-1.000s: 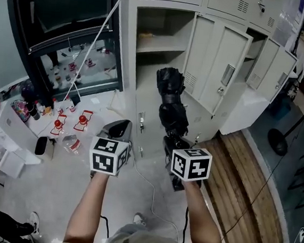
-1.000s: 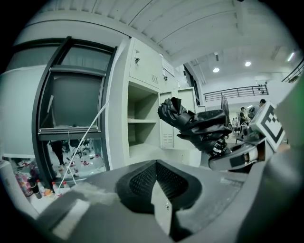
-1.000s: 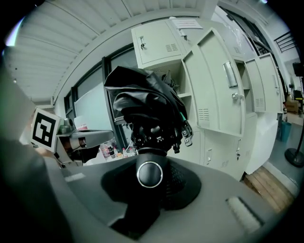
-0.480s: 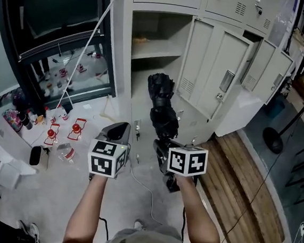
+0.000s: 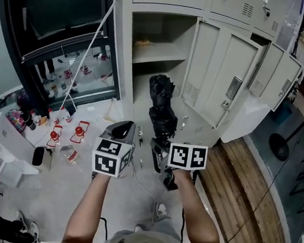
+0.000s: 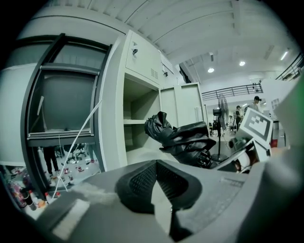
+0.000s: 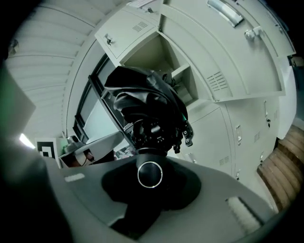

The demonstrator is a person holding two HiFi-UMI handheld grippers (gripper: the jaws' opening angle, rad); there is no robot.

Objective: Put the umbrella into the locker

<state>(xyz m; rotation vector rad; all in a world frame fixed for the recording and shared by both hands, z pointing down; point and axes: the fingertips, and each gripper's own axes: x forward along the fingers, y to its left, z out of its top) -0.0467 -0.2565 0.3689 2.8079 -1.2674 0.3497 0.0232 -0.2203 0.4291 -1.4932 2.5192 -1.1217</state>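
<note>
A folded black umbrella (image 5: pixel 161 109) points away from me, its tip at the mouth of the open grey locker (image 5: pixel 157 76), below the shelf (image 5: pixel 156 52). My right gripper (image 5: pixel 161 148) is shut on the umbrella's handle; in the right gripper view the handle's ringed end cap (image 7: pixel 150 174) sits between the pads and the bunched canopy (image 7: pixel 147 102) rises beyond it. My left gripper (image 5: pixel 123 127) hovers just left of the umbrella, shut and empty. The left gripper view shows its pads (image 6: pixel 142 182) meeting at the tips, with the umbrella (image 6: pixel 183 140) to its right.
The locker's door (image 5: pixel 223 77) stands swung open to the right, with more open doors (image 5: pixel 279 82) beyond it. A glass-fronted cabinet (image 5: pixel 67 57) and floor clutter (image 5: pixel 65 136) lie left. A white cable (image 5: pixel 144 186) crosses the floor; a wooden platform (image 5: pixel 241 196) runs along the right.
Both grippers have moved forward toward the locker. The right one has rolled with the umbrella, whose tip now sits closer to the lower opening.
</note>
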